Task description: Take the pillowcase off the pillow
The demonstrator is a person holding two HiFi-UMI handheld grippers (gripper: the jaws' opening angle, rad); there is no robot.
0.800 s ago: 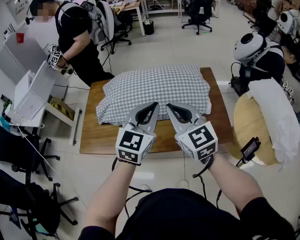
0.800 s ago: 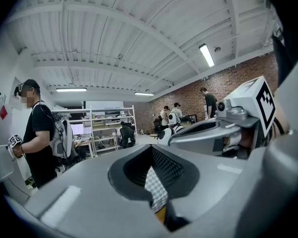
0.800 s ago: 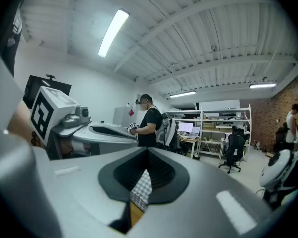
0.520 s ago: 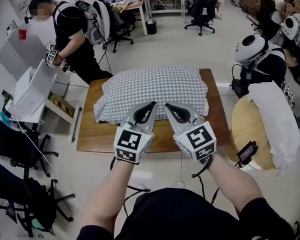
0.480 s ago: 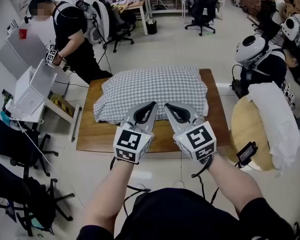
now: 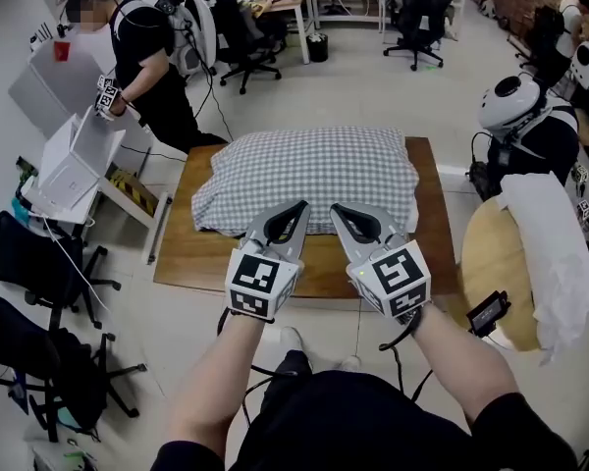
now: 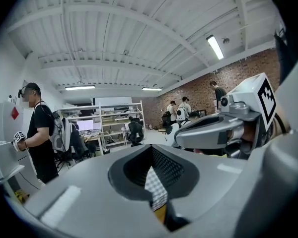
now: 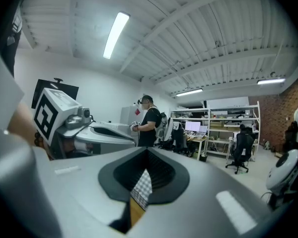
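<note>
Though jaw-framed sliver, pillowcase (image 6: 309, 175) whole overhead.

Rectangular wooden table (image 6: 201, 253) on a pale floor (image 6: 373, 86); at upper left, a person in black (image 6: 142, 52) beside a white open-lidded box (image 6: 74, 165); black office chairs (image 6: 417, 3) near desks at the far end; at right, a round wooden table (image 6: 481, 253), a white cloth bundle (image 6: 550, 243) over its right side; behind it, a white helmet (image 6: 510, 101); brick wall (image 7: 238, 76) beyond.
</note>
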